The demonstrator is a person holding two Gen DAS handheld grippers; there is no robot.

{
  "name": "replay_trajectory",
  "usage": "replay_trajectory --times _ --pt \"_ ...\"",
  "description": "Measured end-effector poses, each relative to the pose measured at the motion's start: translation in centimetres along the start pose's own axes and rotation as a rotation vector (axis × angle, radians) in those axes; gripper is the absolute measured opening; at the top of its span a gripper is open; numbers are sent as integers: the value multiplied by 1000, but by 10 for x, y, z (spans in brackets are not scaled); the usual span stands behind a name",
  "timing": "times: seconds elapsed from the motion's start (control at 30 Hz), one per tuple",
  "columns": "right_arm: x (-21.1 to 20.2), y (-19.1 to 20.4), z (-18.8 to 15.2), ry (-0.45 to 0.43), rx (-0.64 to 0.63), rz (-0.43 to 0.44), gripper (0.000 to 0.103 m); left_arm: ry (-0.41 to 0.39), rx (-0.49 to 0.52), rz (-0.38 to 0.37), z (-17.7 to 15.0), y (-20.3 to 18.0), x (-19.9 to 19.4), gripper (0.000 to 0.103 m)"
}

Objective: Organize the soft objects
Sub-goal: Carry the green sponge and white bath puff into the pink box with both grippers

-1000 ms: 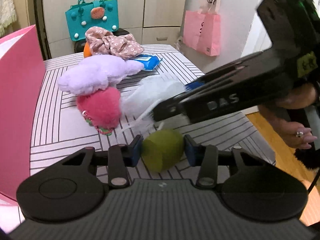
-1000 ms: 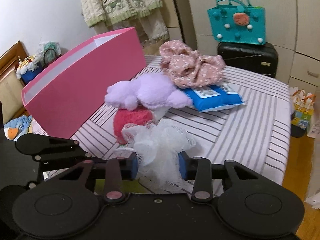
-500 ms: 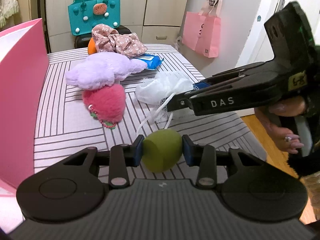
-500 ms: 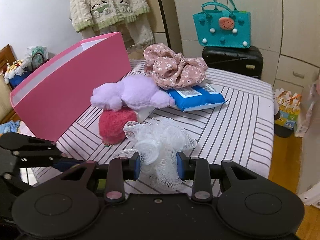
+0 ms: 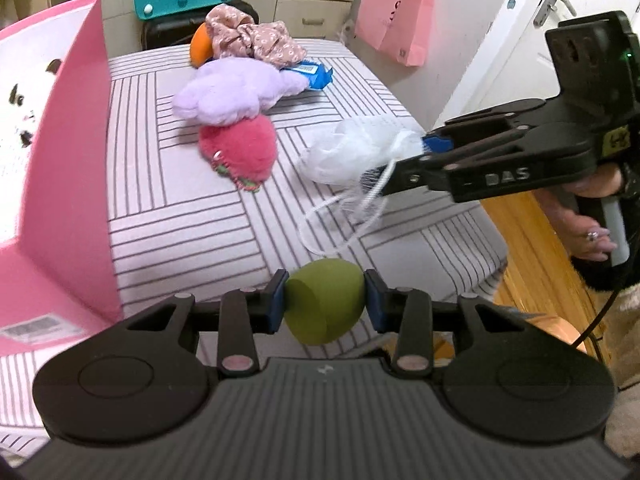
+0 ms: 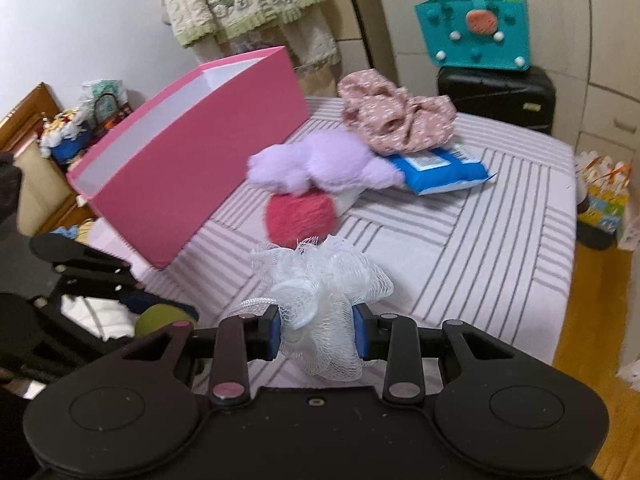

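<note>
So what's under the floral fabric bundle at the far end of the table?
A blue wipes pack pokes out beneath the floral fabric bundle, its back part covered. In the left wrist view something orange shows behind the bundle, mostly hidden. The lilac plush lies against its front edge.

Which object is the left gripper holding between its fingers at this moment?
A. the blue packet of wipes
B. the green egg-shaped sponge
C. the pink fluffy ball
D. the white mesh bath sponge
B: in the left wrist view the left gripper is closed on the green egg-shaped sponge, while the white mesh bath sponge sits in the right gripper.
</note>
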State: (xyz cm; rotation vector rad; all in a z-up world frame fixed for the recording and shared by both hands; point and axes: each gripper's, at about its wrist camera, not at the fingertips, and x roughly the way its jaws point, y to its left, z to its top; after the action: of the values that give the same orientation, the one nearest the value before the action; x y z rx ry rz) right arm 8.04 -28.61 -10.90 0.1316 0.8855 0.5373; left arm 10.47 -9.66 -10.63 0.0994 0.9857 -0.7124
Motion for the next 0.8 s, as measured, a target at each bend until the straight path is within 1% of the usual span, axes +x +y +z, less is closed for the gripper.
replay_trajectory --times 0.17,0.27,0.37,0.6,0.67,0.8 --pt "-10 13 2 51 6 56 39 50 -5 -8 -1 5 -17 39" --pt "-16 22 4 73 1 78 39 61 -16 -6 -1 9 -25 39" --pt "-22 30 8 97 -2 104 39 53 -13 11 0 11 -35 39" --pt "-25 47 22 142 -4 174 39 44 -29 0 3 22 -67 39" --pt "-25 54 28 145 -7 203 39 32 -38 -1 4 28 -78 39" --pt "-27 72 45 135 -47 231 39 -3 -40 26 7 38 -99 39"
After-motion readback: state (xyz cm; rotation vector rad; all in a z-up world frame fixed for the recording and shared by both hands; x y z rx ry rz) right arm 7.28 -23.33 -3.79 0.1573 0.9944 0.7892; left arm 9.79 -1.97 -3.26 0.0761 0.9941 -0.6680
